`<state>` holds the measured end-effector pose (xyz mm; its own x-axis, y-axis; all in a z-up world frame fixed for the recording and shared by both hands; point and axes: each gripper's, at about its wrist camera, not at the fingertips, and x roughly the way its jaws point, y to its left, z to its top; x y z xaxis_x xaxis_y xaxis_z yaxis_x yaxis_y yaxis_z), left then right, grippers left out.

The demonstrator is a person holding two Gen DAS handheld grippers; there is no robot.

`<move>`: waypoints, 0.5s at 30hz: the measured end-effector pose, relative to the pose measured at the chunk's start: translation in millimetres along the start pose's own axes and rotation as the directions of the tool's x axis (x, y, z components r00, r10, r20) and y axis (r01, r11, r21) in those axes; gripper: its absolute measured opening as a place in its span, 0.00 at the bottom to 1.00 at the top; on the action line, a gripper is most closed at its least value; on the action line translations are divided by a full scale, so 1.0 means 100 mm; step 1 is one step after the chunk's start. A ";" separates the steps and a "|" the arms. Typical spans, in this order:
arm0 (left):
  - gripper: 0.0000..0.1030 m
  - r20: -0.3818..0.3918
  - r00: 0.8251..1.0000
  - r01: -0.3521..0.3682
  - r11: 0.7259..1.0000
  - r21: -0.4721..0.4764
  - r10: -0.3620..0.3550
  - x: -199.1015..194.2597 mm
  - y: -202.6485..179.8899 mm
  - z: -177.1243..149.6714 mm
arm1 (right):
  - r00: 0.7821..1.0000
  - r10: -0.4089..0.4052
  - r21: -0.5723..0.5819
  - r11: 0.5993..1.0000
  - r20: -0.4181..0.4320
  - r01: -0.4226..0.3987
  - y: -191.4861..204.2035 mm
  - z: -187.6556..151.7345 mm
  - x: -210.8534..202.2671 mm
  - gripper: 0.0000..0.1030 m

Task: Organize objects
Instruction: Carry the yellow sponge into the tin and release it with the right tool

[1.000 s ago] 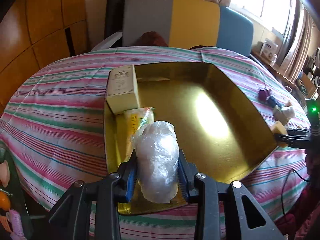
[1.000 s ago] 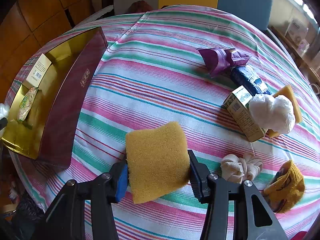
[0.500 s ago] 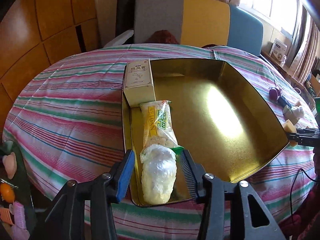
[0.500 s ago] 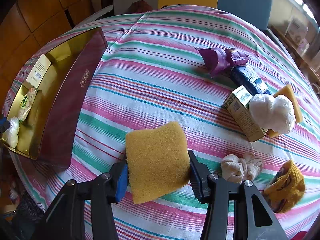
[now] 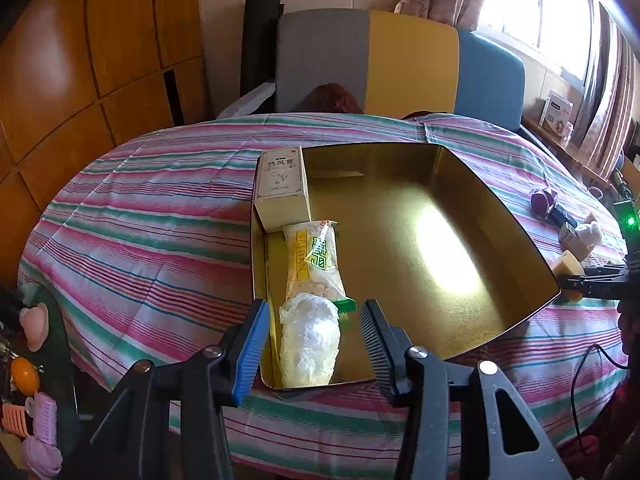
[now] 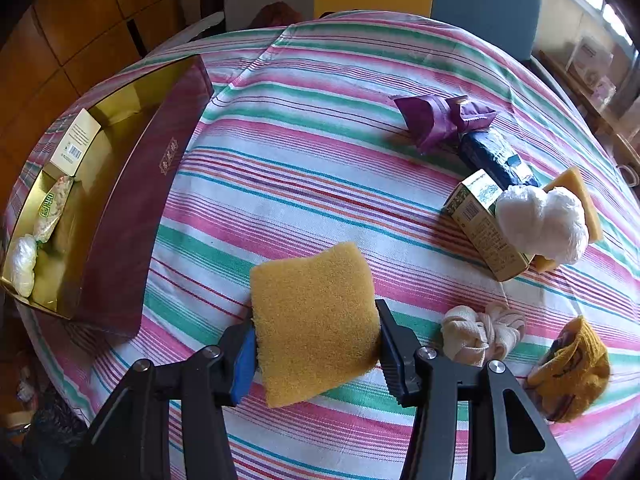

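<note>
Three items lie along the gold tray's [image 5: 460,292] left wall: a cream box [image 5: 281,188] with Chinese print, a packet [image 5: 314,258] lettered "WEIDAN", and a plastic-wrapped bundle [image 5: 310,346]. The left gripper [image 5: 314,346] stands wide open around the bundle, not touching it. Only the right wrist view shows the right gripper [image 6: 316,340] clamped on a yellow sponge [image 6: 314,320] above the striped tablecloth [image 6: 320,168].

The left tool [image 5: 314,340] has its two black fingers spread wide, the ribbed pads — one blue [image 5: 251,350], one dark — touching nothing. The right tool [image 6: 316,346] is clamped on a square yellow sponge [image 6: 316,320], its pads pressing the sponge's two sides. From the left wrist view, the right tool [image 5: 576,282] shows side-on — a dark, level bar.
</note>
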<state>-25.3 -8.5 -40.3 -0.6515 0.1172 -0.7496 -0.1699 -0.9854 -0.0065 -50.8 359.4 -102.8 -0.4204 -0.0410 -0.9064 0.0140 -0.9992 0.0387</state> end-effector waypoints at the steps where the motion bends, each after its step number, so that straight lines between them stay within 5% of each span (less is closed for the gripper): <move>1: 0.46 0.000 1.000 0.000 1.000 -0.001 0.000 0.00 0.00 0.00 | 1.000 -0.001 0.003 1.000 0.001 0.001 0.00 0.00 0.00 0.51; 8: 0.46 -0.004 1.000 0.002 1.000 -0.012 -0.002 -0.02 0.04 -0.03 | 0.999 0.003 0.057 0.998 0.033 -0.005 -0.07 0.08 -0.17 0.51; 15: 0.46 -0.003 1.000 0.003 0.999 -0.035 -0.003 -0.01 0.11 -0.04 | 0.988 0.022 0.039 0.999 0.154 -0.028 0.17 0.32 -0.70 0.51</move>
<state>-23.7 -20.1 -42.7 -0.6486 0.1198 -0.7516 -0.1459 -0.9888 -0.0318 -50.0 345.0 -25.4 -0.5547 -0.0619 -0.8297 -0.0097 -0.9967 0.0809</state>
